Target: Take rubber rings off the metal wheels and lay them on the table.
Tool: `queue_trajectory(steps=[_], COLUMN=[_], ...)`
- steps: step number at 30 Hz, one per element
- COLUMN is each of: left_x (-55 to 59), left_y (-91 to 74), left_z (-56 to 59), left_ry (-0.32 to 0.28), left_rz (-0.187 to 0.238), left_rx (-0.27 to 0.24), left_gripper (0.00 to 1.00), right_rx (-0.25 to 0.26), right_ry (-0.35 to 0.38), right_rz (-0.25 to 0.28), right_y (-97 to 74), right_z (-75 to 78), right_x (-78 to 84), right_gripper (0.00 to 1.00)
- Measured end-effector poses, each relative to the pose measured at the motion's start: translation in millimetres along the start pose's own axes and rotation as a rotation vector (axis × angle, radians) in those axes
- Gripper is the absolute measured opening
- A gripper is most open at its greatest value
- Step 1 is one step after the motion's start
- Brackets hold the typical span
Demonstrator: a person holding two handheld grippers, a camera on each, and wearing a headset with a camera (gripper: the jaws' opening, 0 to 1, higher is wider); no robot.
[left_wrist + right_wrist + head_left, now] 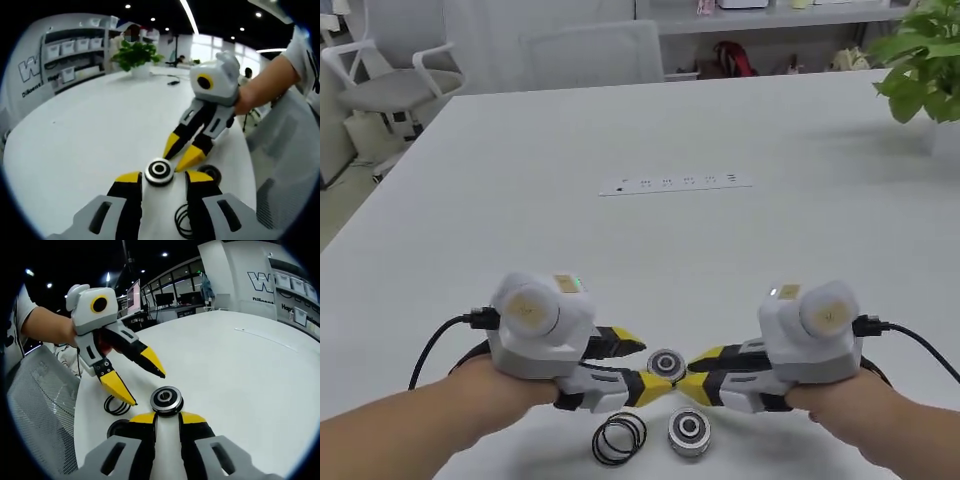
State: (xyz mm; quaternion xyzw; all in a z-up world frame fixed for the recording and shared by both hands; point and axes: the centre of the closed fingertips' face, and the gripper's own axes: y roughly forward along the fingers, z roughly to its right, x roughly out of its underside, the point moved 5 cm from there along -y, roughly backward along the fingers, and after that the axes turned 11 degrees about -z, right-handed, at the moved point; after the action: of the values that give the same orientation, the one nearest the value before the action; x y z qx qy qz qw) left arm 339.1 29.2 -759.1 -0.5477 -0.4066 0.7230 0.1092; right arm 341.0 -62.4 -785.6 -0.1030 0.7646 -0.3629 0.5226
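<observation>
L hand [490, 395] and R hand [840, 400] sit at the near edge of the counter [650, 250], one unit each. All work items lie close to that edge.

**Units**
- L hand-held gripper [146, 388]: jaws spread wide, nothing clamped. Tips sit either side of the wheel [666, 364]; no contact visible in the right gripper view.
- R hand-held gripper [174, 161]: tips set close together, right at the wheel's rim. Cannot tell whether they clamp it or only touch it.

**Parts**
- Wheel: btwn the two sets of tips. Cannot tell if it is lifted or resting on the counter. A dark band around its rim shows in both gripper views, prob. a ring not yet removed.
- Second wheel [689, 432]: flat on the counter, just nearer the person.
- Rubber rings [619, 438]: loose stack of thin black loops on the counter, just beside the second wheel.

**Faults to expect (est.)**
1. Wheel slips. Cause: smooth round metal, R hold uncertain, L tip prying at the rim. Result: wheel drops onto the second wheel or the ring stack, or rolls off the near edge.
2. Ring snaps back or flies off. Cause: stretched rubber released from one tip only.
3. Tip clash. Cause: four tips converging on one small part.
4. L tip misses the band and skids on metal, pushing the wheel out of the R jaws.
</observation>
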Motion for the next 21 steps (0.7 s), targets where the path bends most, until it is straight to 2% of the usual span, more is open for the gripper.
queue_trajectory(steps=[6, 10, 11, 17, 19, 21], left_x=[-4.1, -2.2, -3.7, -3.5, -2.6, -2.9], left_y=[6.9, 11.9, 12.6, 12.7, 13.7, 13.1], left_z=[0.2, 2.3, 1.4, -1.1, -1.3, -1.3], left_ry=[-0.006, -0.003, 0.010, 0.000, 0.013, 0.037], left_rz=[-0.006, -0.026, -0.016, -0.029, -0.040, -0.045], left_rx=[0.007, 0.012, 0.003, -0.018, -0.021, -0.046], left_gripper=[0.30, 0.27, 0.26, 0.19, 0.17, 0.14], right_rx=[-0.004, -0.004, -0.004, -0.001, 0.001, 0.002], right_ry=[0.001, 0.006, 0.007, 0.007, 0.006, 0.006], right_rz=[-0.003, -0.001, -0.001, 0.001, 0.001, 0.001], right_y=[1.3, 0.7, 0.7, 1.7, 2.1, 2.3], right_z=[-0.9, -1.4, -1.4, -1.2, -1.0, -0.8], right_x=[0.8, 1.4, 1.6, 1.3, 0.8, 0.4], right_gripper=[0.14, 0.13, 0.13, 0.13, 0.13, 0.13])
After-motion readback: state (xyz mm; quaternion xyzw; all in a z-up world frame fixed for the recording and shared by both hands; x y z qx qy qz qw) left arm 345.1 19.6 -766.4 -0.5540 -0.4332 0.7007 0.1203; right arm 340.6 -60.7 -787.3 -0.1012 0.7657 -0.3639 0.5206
